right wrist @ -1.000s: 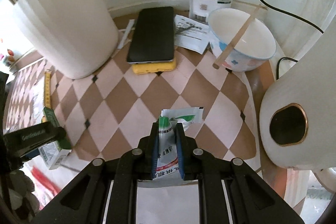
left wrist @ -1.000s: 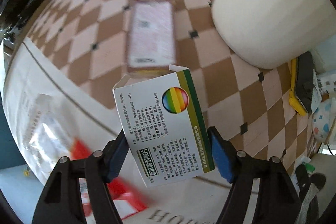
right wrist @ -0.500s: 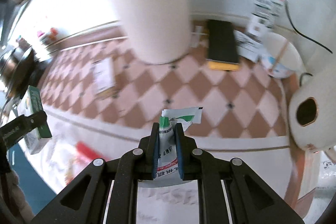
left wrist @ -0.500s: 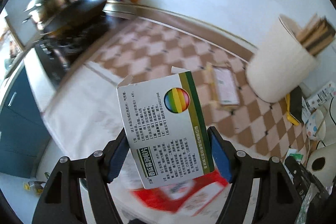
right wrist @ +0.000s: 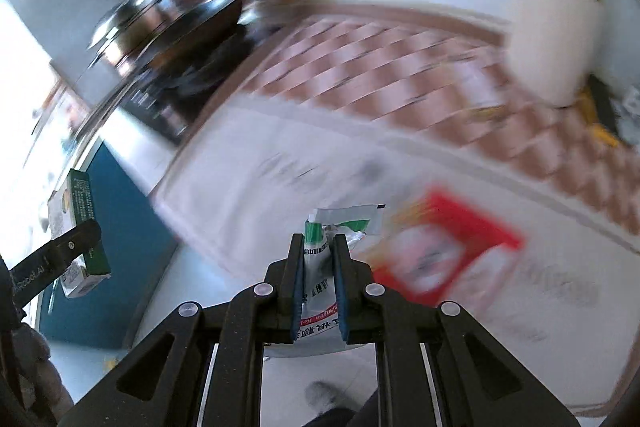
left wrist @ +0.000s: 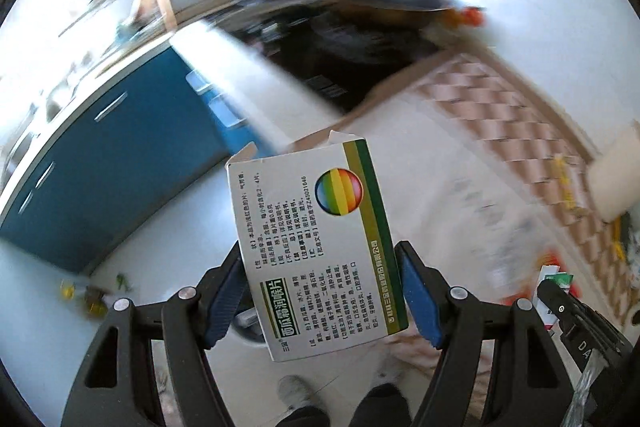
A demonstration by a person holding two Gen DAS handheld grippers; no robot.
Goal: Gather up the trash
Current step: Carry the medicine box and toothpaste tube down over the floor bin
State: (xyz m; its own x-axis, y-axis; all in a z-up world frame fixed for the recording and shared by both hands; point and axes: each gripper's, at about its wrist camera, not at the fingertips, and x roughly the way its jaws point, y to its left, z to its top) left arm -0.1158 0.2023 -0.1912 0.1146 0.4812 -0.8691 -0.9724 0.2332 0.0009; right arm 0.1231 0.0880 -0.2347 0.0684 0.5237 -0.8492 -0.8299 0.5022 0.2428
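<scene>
White-and-green medicine box (left wrist: pixel 316 251) clamped in left gripper (left wrist: pixel 320 291), crumpled sachet (right wrist: pixel 320 267) pinched in right gripper (right wrist: pixel 319 267)

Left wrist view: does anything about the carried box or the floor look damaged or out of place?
The medicine box in the left gripper has its top flaps torn open. Small yellow and green scraps lie scattered on the floor beside the blue cabinet.

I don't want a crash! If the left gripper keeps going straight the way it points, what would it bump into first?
Probably the white countertop edge beyond the medicine box held by the left gripper; blur makes depth uncertain.
</scene>
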